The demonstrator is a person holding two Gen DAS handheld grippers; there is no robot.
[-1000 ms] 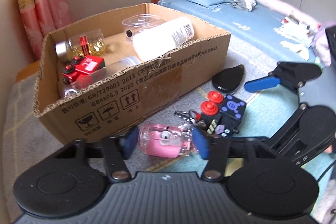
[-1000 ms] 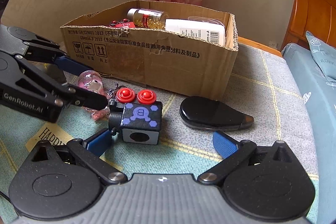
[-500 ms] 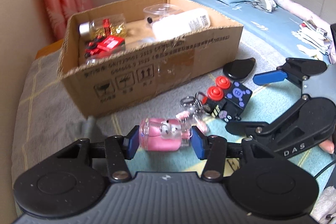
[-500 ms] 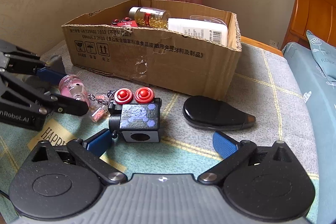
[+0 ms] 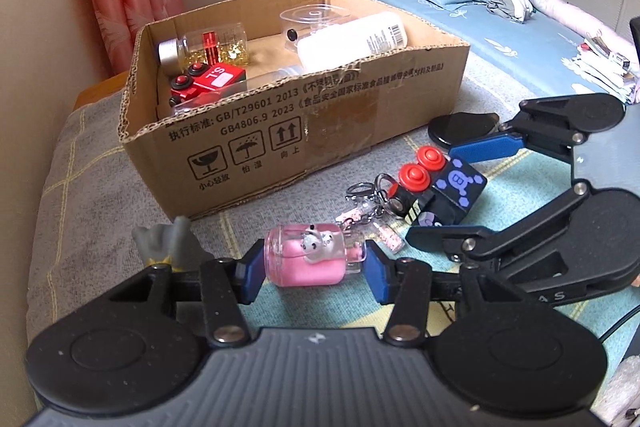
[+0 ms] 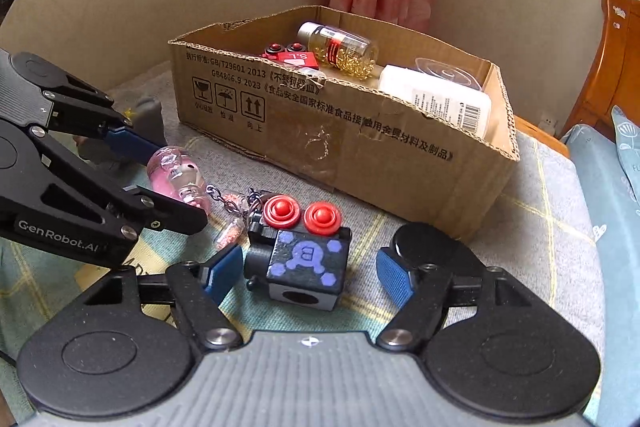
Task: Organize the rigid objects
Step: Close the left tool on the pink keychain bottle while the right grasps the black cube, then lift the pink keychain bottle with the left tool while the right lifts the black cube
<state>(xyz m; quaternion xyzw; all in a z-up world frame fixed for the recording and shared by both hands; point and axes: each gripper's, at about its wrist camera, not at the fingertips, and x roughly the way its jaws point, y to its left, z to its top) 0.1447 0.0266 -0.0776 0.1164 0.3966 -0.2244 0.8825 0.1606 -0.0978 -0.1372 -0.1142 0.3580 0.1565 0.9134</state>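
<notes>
We noted the left gripper (image 5: 314,269) clamped on the pink bottle charm (image 5: 310,259), its blue fingers (image 5: 252,273) pressing both ends. The bottle was clear plastic, rounded, pink-filled, with small white figures inside; its long axis ran crosswise between the fingers, neck toward the right of the left wrist view. A chain and tiny vials (image 5: 370,217) trailed from the neck; how the links joined we could not make out.

The right gripper (image 6: 310,277) was closing around the black cube toy (image 6: 306,261), which sat between its fingers; the pads did not look to be pressing it (gaps showed at both sides). The cube was matte black with purple hexagon markings, two glossy red buttons (image 6: 300,213) on top and a round hole facing the right wrist camera. It lay on a checked cloth (image 6: 552,227), beside the cardboard box (image 5: 304,131).

A smooth black teardrop-shaped case (image 6: 436,249) lay just right of the cube, partly hidden behind the right finger. A grey object (image 5: 166,239) near the box corner was half covered by the left gripper; we could not identify it.

Inside the corrugated box: a clear jar of gold capsules (image 5: 208,45), a red toy block (image 5: 208,81), a white bottle (image 5: 352,39) lying on its side, a clear round lid (image 5: 316,17). The near box wall cut off their lower parts.
</notes>
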